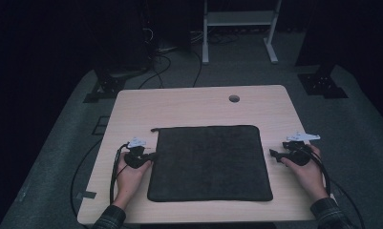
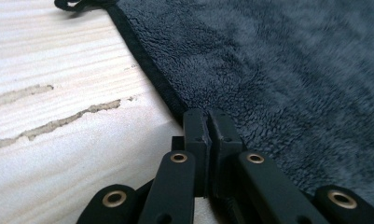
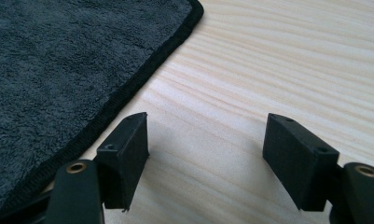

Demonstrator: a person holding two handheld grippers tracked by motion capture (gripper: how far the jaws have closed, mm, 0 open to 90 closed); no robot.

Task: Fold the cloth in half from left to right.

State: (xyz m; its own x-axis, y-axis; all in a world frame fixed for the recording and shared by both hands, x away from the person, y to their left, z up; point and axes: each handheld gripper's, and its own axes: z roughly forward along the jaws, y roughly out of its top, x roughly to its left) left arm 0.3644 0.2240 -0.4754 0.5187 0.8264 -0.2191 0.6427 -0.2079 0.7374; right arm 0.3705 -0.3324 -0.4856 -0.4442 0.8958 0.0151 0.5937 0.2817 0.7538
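**Towel Handling: Left Edge Pinched, Right Side Not Yet Engaged**

A dark grey towel (image 1: 209,163) lies flat at the middle of the wooden table (image 1: 198,102), squared to its edges, with a small hanging loop (image 1: 154,129) at its far left corner.

The left gripper (image 1: 150,155) sits at the towel's left hem. In the left gripper view its jaws are pressed together at the bound edge (image 2: 152,77); they appear to be clamped on the hem, though the fabric between the pads is barely visible.

The right gripper (image 1: 274,154) rests on bare wood just beside the towel's right edge, not touching it. In the right gripper view its jaws stand wide apart with nothing between them, the hem (image 3: 142,77) lying off to one side.

Judgement: the work in hand is securing both side edges, probably for a fold. To do it well, the right gripper should move across to the hem, slide one jaw under the binding and close fully on it, level with the left grip. An uneven pair of grips would likely skew the cloth on lifting.
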